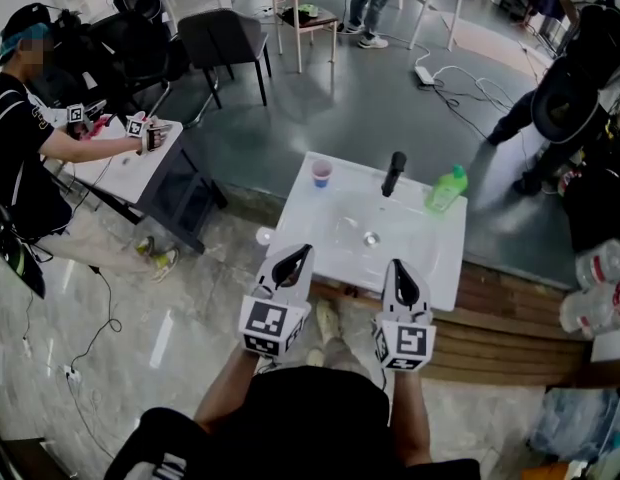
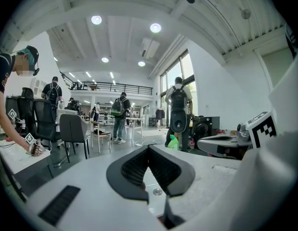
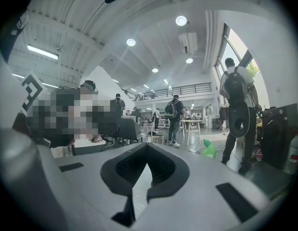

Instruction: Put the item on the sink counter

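Observation:
The white sink counter (image 1: 430, 253) stands just ahead of me in the head view, with a drain (image 1: 371, 238) in its basin. Along its far edge are a purple cup (image 1: 321, 173), a black faucet (image 1: 393, 173) and a green bottle (image 1: 446, 189). My left gripper (image 1: 293, 265) hovers at the counter's near left edge, its jaws shut with nothing between them. My right gripper (image 1: 404, 283) is at the near right edge, also shut and empty. The left gripper view shows the closed left gripper (image 2: 149, 148) over the basin, the green bottle (image 2: 173, 142) beyond. The right gripper view shows the closed right gripper (image 3: 147, 146).
A seated person (image 1: 25, 133) works with grippers at a white table (image 1: 130, 168) to the left. A black chair (image 1: 225, 43) stands behind the counter. Wooden steps (image 1: 520, 318) and packed water bottles (image 1: 595, 288) lie to the right. Cables (image 1: 460, 83) run across the floor.

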Demonstrator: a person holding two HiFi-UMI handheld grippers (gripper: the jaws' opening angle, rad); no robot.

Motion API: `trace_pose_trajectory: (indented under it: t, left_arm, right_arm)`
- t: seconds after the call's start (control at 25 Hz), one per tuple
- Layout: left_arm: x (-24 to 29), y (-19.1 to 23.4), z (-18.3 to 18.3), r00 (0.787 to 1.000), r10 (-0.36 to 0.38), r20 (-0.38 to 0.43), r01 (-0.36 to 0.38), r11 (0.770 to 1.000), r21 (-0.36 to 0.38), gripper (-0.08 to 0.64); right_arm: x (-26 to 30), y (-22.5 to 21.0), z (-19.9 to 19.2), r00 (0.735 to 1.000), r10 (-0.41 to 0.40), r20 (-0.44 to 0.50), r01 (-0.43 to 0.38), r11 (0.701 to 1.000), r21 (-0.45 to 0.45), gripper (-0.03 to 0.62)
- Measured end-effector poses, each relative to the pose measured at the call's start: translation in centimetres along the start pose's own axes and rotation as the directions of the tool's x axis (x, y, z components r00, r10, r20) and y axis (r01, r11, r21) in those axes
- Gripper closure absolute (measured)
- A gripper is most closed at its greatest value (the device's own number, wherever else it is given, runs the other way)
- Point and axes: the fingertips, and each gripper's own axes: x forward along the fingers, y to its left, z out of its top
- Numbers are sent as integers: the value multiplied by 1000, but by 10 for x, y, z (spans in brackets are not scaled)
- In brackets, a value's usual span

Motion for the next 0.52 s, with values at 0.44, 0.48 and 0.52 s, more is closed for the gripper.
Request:
trace_pose_trajectory:
  t: [0.44, 0.48, 0.52]
  left_arm:
    - [1, 0, 1, 1000, 1, -3, -1, 1000, 4, 558]
    - [1, 1, 1, 1000, 1, -4, -1, 1000, 4, 558]
    - [0, 1, 1, 1000, 1, -4, -1, 1000, 4, 558]
  right_arm:
    - [2, 0, 3, 1000, 3, 4, -3, 1000, 2, 592]
    - [2, 1, 2, 1000, 8, 10, -8, 1000, 2, 592]
    - [2, 2, 2, 1000, 12, 16, -12, 1000, 1, 592]
